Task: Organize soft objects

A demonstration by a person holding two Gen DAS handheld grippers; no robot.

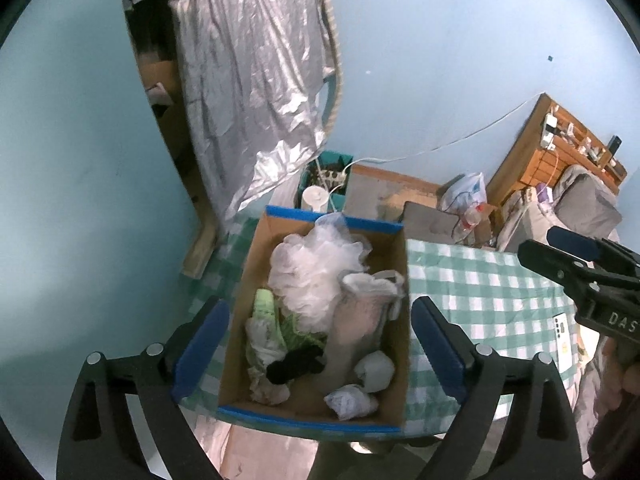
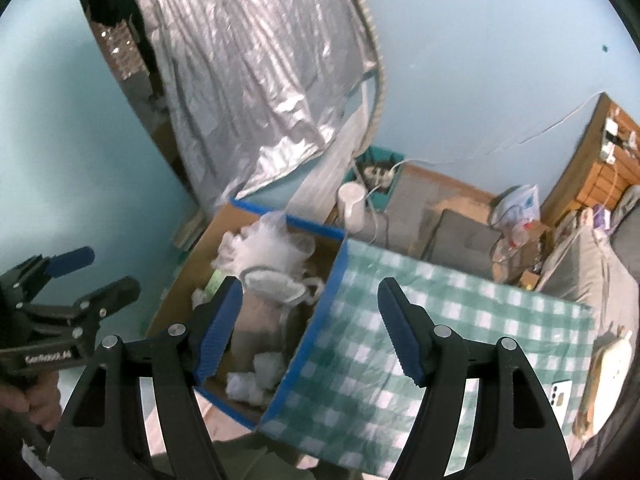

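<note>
A cardboard box with blue-taped edges sits on the green checked tablecloth. It holds a white mesh bath pouf, a grey sock, a green cloth, a black sock and white balled socks. My left gripper hangs open above the box with nothing between its blue pads. My right gripper is open too, over the box's right wall and the cloth, holding nothing. The same pouf and the grey sock show in the right wrist view.
A silver curtain hangs behind the box. A white cup and a teal bin stand beyond it. A white phone lies at the table's right edge. Wooden shelves and grey bedding lie far right.
</note>
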